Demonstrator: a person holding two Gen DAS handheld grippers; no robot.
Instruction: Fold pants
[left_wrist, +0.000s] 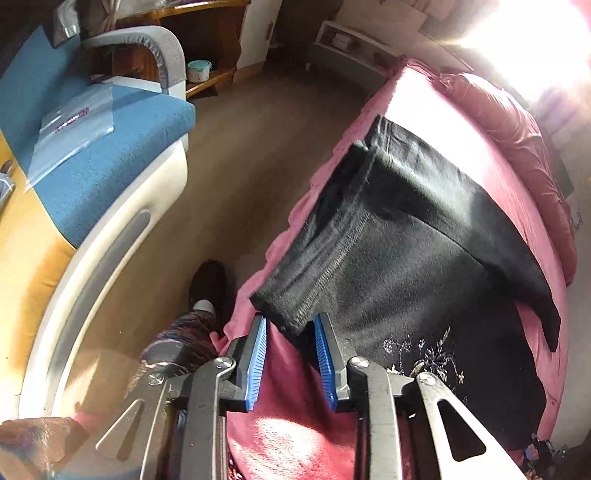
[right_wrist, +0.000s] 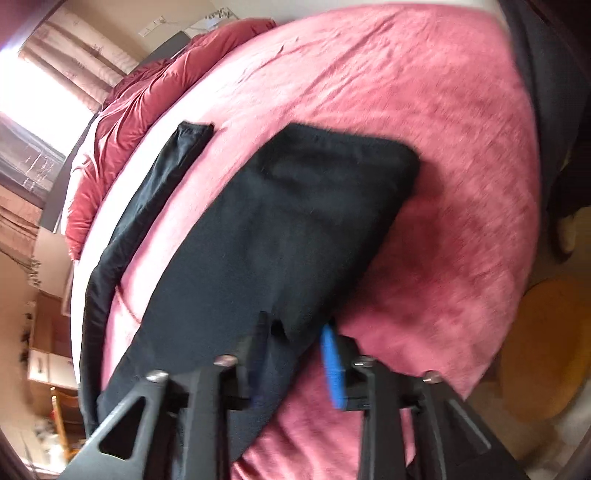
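**Pants on the bed, both claws at the near edge**

Pants of black fabric lie spread on the pink bed, with one doubled layer folded over the rest and a pale embroidered pattern showing on the part nearest the camera. Left claw stands with its blue pads parted, a corner of the folded cloth just reaching in between their tips; the pads do not press on it. Beyond the bed's left side are a wooden floor, a blue-cushioned sofa and the person's dark shoe.

From the right wrist (this view is blurred), the pants run away across the bed, one narrow leg lying apart toward the crumpled red duvet at the bed's far end. Right claw has black cloth lying between its fingers, covering the left one, while the blue pad of the other stands clear of the fabric, so the jaws are apart.
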